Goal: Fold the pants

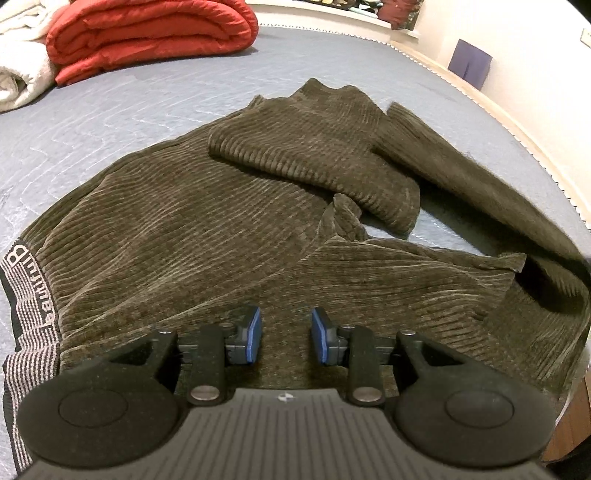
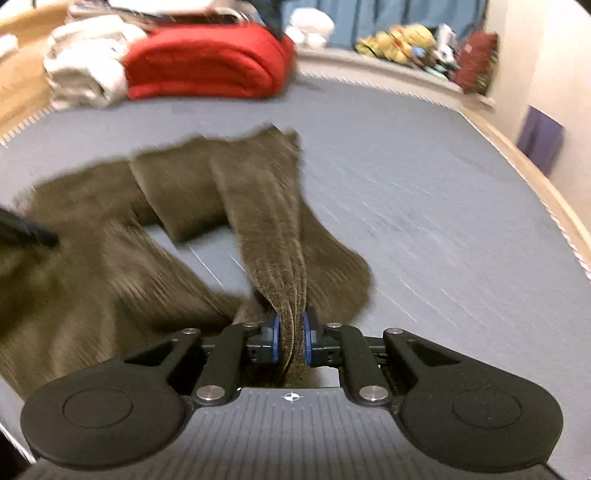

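Dark olive corduroy pants [image 1: 221, 221] lie rumpled on a grey-blue quilted mattress [image 1: 110, 110]. Their striped waistband [image 1: 33, 295] is at the near left, and one leg is folded back over the other. My left gripper [image 1: 286, 336] hovers over the seat of the pants, jaws apart, nothing pinched between the blue pads. In the blurred right wrist view, my right gripper [image 2: 291, 336] is shut on a bunched fold of the pants [image 2: 258, 206]. The cloth is lifted into a ridge that runs away from the jaws.
A folded red quilt [image 1: 147, 33] and white blankets [image 1: 18, 66] sit at the far left of the mattress. The bed's wooden edge [image 1: 517, 122] curves along the right. A purple sheet [image 1: 469, 66] hangs on the wall beyond. A dark shape [image 2: 26, 229] intrudes at the left in the right wrist view.
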`<act>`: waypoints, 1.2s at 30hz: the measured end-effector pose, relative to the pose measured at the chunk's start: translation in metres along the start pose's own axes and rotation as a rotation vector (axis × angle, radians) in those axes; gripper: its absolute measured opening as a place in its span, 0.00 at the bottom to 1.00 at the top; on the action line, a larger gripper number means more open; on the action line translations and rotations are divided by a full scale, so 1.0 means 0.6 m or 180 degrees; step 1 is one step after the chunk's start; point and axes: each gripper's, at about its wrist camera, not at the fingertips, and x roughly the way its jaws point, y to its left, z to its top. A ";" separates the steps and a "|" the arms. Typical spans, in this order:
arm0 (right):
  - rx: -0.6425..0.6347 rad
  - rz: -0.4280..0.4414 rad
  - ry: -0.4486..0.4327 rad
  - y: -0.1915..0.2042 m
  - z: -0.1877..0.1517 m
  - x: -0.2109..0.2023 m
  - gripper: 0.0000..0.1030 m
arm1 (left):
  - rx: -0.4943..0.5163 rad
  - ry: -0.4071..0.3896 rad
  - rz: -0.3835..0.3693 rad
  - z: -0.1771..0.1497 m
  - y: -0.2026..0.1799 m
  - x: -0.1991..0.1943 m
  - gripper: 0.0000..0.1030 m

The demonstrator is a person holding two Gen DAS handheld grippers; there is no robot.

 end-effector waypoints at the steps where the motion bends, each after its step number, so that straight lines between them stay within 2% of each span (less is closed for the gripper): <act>1: -0.0006 -0.0060 0.0087 -0.012 -0.013 -0.003 0.12 | 0.0006 -0.0002 -0.0008 0.001 -0.004 0.000 0.32; 6: -0.0176 -0.0229 0.0519 -0.047 -0.077 -0.021 0.11 | 0.0070 -0.0036 -0.0058 0.005 -0.035 -0.003 0.35; 8: -0.0372 -0.0352 0.0569 -0.039 -0.094 -0.025 0.11 | 0.0113 -0.0056 -0.0079 0.006 -0.049 -0.005 0.38; 10: -0.0452 -0.0275 0.0537 -0.028 -0.097 -0.030 0.13 | 0.0147 -0.0063 -0.0093 0.006 -0.059 -0.006 0.38; 13: -0.0473 -0.0179 0.0452 -0.024 -0.084 -0.040 0.22 | 0.0147 -0.0073 -0.0093 0.004 -0.066 -0.008 0.39; 15: -0.0345 -0.0119 0.0291 -0.028 -0.064 -0.057 0.44 | 0.0132 -0.0082 -0.0086 0.003 -0.066 -0.010 0.41; 17: -0.0224 -0.0080 0.0033 -0.033 -0.039 -0.078 0.55 | 0.0138 -0.0091 -0.0074 0.002 -0.065 -0.013 0.41; 20: -0.0127 0.0017 -0.0269 -0.035 -0.001 -0.091 0.59 | 0.0150 -0.0057 -0.0024 -0.004 -0.058 -0.007 0.42; 23: -0.0271 0.0083 -0.0403 -0.019 0.033 -0.071 0.63 | 0.0136 -0.0004 0.0050 -0.009 -0.047 0.002 0.42; 27: -0.0194 0.0215 -0.0356 -0.014 0.065 0.002 0.63 | 0.0115 0.0031 0.0114 -0.012 -0.035 0.010 0.42; 31: -0.0144 0.0372 -0.0242 0.002 0.072 0.074 0.58 | 0.0149 0.0047 0.0137 -0.016 -0.029 0.014 0.42; 32: -0.0199 0.0384 -0.0193 0.009 0.074 0.092 0.53 | 0.0158 0.0058 0.0142 -0.016 -0.027 0.016 0.42; 33: -0.0273 0.0389 -0.0145 0.018 0.076 0.108 0.43 | 0.0162 0.0069 0.0150 -0.016 -0.025 0.019 0.42; 36: -0.0477 0.0328 0.0002 0.040 0.078 0.154 0.38 | 0.0139 0.0092 0.0175 -0.012 -0.017 0.028 0.42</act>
